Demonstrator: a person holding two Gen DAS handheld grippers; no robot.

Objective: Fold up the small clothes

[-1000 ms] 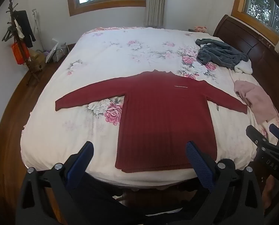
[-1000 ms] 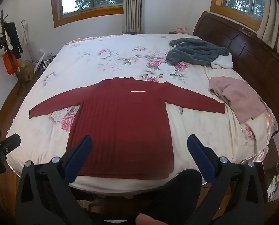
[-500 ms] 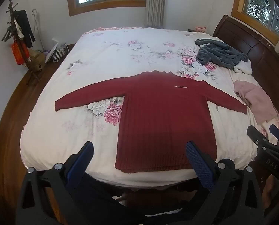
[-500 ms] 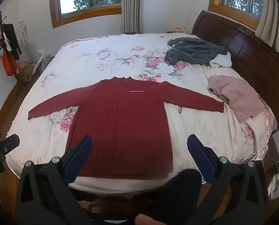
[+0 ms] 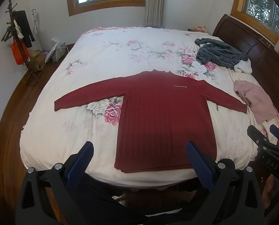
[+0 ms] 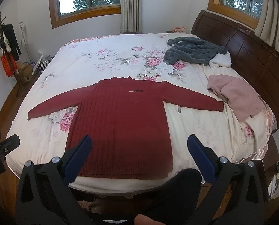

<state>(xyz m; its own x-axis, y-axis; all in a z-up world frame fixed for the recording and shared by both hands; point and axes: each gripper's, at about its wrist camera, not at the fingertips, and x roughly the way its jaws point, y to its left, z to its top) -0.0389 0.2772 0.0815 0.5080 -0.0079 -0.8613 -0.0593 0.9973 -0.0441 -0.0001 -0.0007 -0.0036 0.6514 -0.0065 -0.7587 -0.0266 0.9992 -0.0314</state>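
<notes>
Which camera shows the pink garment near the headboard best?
The right wrist view: the pink garment lies whole and larger, clear of the red sweater's cuff. In the left wrist view it sits squeezed toward the frame edge.

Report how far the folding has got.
Done: the red sweater lies flat on the bed, sleeves spread. In hand: nothing; the left gripper and right gripper are open, short of it. Left: every fold, plus the grey and pink garments.

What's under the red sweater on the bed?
The red sweater lies flat on the floral bedspread. A pink printed flower shows below its left sleeve. Whatever print or object lies beneath the body is covered, so it cannot be seen.
</notes>
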